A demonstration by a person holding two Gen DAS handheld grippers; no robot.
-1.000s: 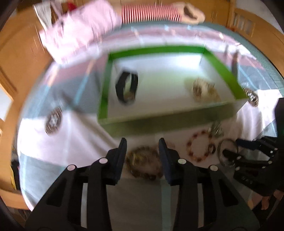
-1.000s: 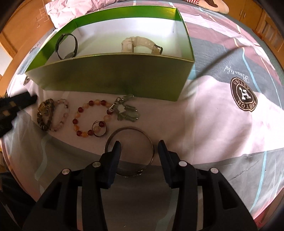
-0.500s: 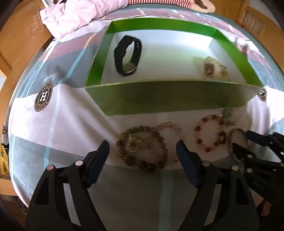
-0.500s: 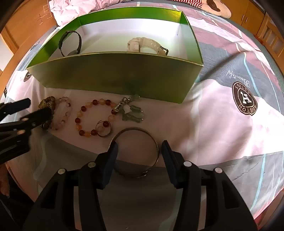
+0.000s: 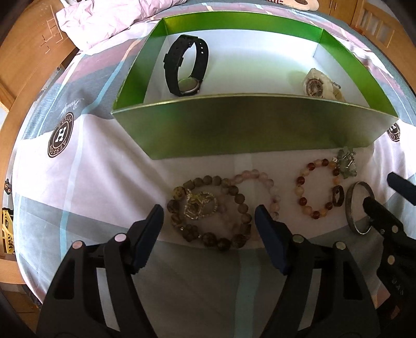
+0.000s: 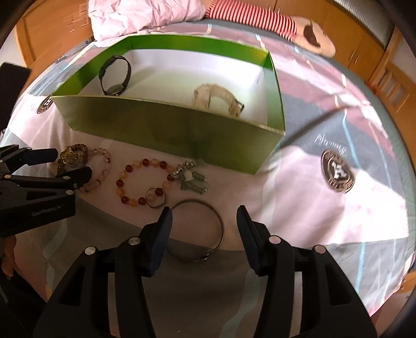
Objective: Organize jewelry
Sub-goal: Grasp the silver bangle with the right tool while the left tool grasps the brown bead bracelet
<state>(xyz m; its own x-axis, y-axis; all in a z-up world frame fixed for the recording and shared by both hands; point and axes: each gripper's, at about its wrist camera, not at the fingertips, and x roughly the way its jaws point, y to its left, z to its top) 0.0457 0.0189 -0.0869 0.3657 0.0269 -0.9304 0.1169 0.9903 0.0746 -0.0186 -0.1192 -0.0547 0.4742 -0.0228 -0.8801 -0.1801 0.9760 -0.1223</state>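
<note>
A green box (image 5: 260,124) (image 6: 169,130) holds a black watch (image 5: 187,70) (image 6: 115,75) and a white watch (image 5: 319,84) (image 6: 218,97). In front of it on the bedsheet lie a dark bead bracelet (image 5: 210,210) (image 6: 72,156), a pink bead bracelet (image 5: 262,182) (image 6: 100,166), a red-orange bead bracelet (image 5: 316,188) (image 6: 143,182), a green charm (image 5: 347,162) (image 6: 193,179), a small ring (image 6: 155,197) and a metal bangle (image 5: 360,208) (image 6: 197,230). My left gripper (image 5: 209,217) is open around the dark bracelet. My right gripper (image 6: 204,217) is open over the bangle.
A crumpled pink blanket (image 5: 117,18) (image 6: 145,13) lies behind the box. A striped plush toy (image 6: 260,18) lies at the back right. Wooden bed frame and cabinets (image 5: 23,52) surround the bed. Round logo prints (image 5: 61,135) (image 6: 338,170) mark the sheet.
Both grippers have opened wider. The left gripper settled low over the dark bracelet, and the right gripper moved closer to the bangle.
</note>
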